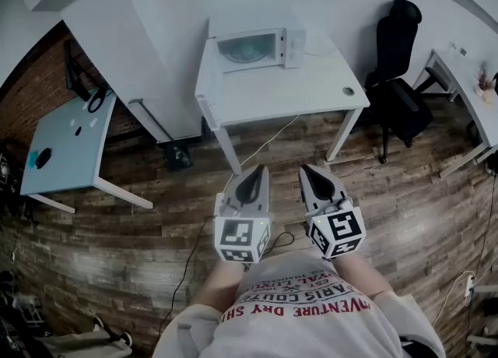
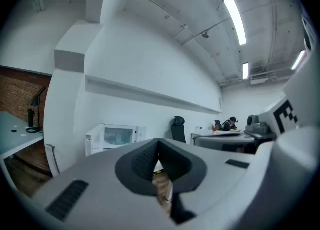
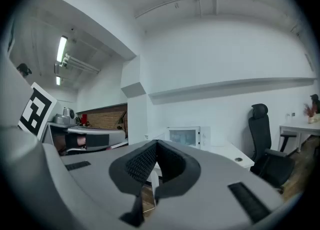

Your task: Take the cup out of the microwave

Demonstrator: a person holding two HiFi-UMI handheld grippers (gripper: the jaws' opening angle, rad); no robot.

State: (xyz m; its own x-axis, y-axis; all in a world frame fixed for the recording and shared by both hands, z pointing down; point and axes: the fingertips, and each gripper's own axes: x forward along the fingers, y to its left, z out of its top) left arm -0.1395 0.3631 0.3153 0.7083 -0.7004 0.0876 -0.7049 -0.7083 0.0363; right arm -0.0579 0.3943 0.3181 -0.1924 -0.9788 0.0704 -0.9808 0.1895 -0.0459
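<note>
A white microwave (image 1: 257, 47) stands at the back of a white table (image 1: 296, 96), its door closed. Through the door's window a pale greenish shape shows; I cannot tell whether it is the cup. Both grippers are held close to my body, well short of the table, pointing level at it. My left gripper (image 1: 253, 177) has its jaws together with nothing between them, and so does my right gripper (image 1: 313, 173). The left gripper view has the microwave (image 2: 117, 136) far off, above the left gripper (image 2: 159, 142). In the right gripper view the microwave (image 3: 186, 136) sits beyond the right gripper (image 3: 156, 143).
A black office chair (image 1: 397, 61) stands right of the table, with another desk (image 1: 467, 76) beyond it. A light blue table (image 1: 70, 146) is at the left by a brick wall. A cable (image 1: 264, 146) runs over the wooden floor. A small round thing (image 1: 348, 91) lies on the table's right corner.
</note>
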